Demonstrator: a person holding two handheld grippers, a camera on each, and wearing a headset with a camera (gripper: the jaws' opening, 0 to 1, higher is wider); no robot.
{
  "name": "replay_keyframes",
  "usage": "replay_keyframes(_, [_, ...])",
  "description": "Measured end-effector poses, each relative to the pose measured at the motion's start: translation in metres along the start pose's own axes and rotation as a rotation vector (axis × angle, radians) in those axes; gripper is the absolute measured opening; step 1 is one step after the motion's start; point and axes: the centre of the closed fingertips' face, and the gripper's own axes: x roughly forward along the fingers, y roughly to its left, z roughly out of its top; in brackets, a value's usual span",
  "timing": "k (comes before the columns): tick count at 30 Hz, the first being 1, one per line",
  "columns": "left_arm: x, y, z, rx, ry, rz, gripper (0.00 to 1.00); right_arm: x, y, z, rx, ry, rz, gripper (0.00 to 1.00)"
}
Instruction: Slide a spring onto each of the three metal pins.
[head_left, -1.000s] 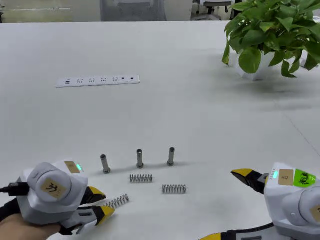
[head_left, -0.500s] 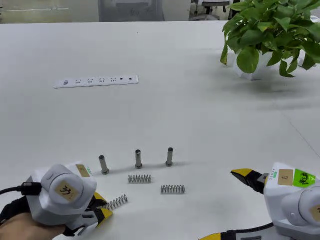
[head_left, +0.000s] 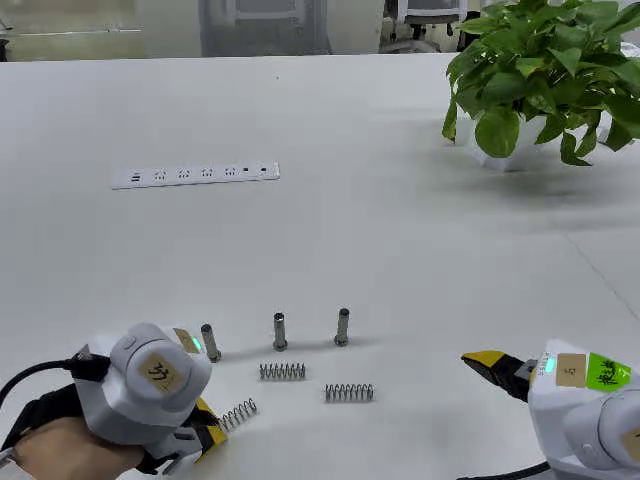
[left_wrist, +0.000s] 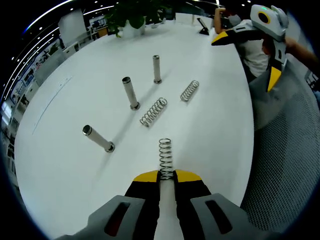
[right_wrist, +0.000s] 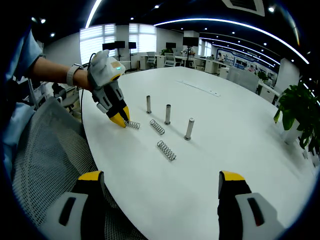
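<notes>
Your left gripper (head_left: 205, 435) has closed in over the last second. In the head view its yellow tips now sit on the near end of the nearest spring (head_left: 238, 412), which pokes out toward 2 o'clock, so the first pickup looks secured. In the left gripper view the jaws pinch that spring's end. The three pins (left_wrist: 130, 93) stand beyond, from 10 to 12 o'clock. In the right gripper view your right gripper (right_wrist: 161, 176) is spread wide and empty, with the other two springs (right_wrist: 157, 127) at 12 o'clock.

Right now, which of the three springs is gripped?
The leftmost spring in the head view, its end pinched in the left gripper; the middle spring and right spring lie loose.
</notes>
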Motion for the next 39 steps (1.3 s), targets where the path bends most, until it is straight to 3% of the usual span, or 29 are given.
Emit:
replay_keyframes(6, [-0.001,0.0,-0.003,-0.018,-0.035,-0.002,0.1,0.002,0.003,0.0,-0.003,0.003,0.007,0.95])
replay_keyframes(11, [-0.001,-0.002,0.0,-0.073,-0.084,0.001,0.1,0.002,0.005,0.0,0.003,0.002,0.012,0.95])
replay_keyframes(15, [-0.005,-0.007,0.0,-0.067,-0.109,-0.008,0.1,0.002,0.007,0.001,0.002,0.0,0.023,0.95])
replay_keyframes(17, [-0.01,-0.011,0.007,-0.058,-0.153,-0.023,0.1,0.003,0.01,0.002,0.0,-0.001,0.03,0.94])
replay_keyframes(21, [-0.019,-0.025,0.024,-0.037,-0.271,-0.109,0.1,0.006,0.015,0.009,0.008,-0.019,0.06,0.92])
replay_keyframes(27, [-0.035,-0.037,0.044,-0.004,-0.357,-0.145,0.1,0.009,0.023,0.025,0.012,-0.052,0.105,0.88])
replay_keyframes(33, [-0.044,-0.05,0.057,0.067,-0.402,-0.184,0.1,0.011,0.031,0.038,-0.018,-0.062,0.165,0.84])
replay_keyframes(39, [-0.048,-0.059,0.065,0.133,-0.424,-0.221,0.1,0.012,0.043,0.058,-0.047,-0.097,0.26,0.79])
